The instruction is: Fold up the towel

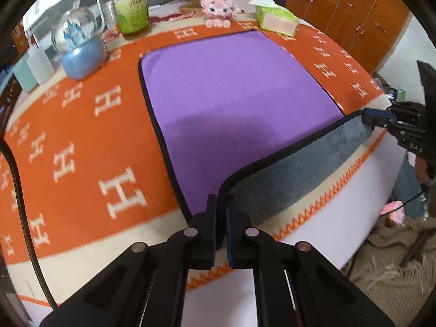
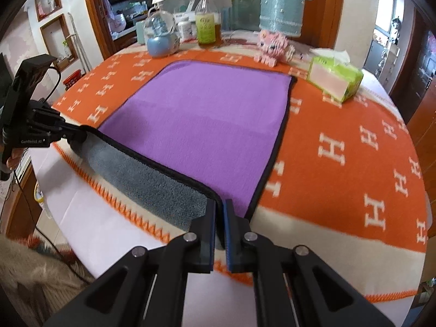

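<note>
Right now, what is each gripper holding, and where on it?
Both hold the towel: left gripper pinches its near-left corner, right gripper its near-right corner.

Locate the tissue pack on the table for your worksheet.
The tissue pack sits at the table's far right in the right wrist view, beyond the purple towel's far right corner and beside the pink block toy.
</note>
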### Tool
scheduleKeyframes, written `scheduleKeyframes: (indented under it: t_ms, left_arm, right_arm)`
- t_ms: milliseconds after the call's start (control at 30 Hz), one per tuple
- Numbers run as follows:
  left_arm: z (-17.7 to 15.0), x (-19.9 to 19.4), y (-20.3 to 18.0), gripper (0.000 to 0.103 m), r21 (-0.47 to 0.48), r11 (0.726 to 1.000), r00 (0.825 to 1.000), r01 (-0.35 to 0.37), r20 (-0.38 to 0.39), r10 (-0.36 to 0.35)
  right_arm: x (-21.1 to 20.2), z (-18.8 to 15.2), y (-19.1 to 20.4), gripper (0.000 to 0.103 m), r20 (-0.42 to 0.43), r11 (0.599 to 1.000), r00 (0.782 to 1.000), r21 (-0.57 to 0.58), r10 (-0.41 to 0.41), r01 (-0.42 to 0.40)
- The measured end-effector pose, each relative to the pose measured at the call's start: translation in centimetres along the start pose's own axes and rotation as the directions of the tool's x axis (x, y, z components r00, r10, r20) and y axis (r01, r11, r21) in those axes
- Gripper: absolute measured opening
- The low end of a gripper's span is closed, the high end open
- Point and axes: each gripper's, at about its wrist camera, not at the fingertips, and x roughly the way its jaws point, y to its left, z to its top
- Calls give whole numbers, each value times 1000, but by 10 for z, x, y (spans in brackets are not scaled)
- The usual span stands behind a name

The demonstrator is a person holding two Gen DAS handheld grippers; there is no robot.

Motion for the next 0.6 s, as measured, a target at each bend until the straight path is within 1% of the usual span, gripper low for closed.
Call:
scheduleKeyframes:
  t_ms: [167,333,467,600]
  left_arm:
    - [34,-7,8,4,-26,996,995,-81,48,82]
    - [70,-17,23,4,-86,989,986,-124,99,133]
    - [100,-25,31,4,-116,979,973,-168,140,184]
    - [134,-28,43,4,-142,965,951,-222,187,246]
  right_arm:
    - [-2,35,-7,5,52,998,997,6,-59,59]
    - [-3,70,-17,5,103,994,989,35,-109,106]
    - [-9,101,-24,5,154,989,977,51,-148,141]
    - [-10,132,-34,5,195,984,966,83,-169,156]
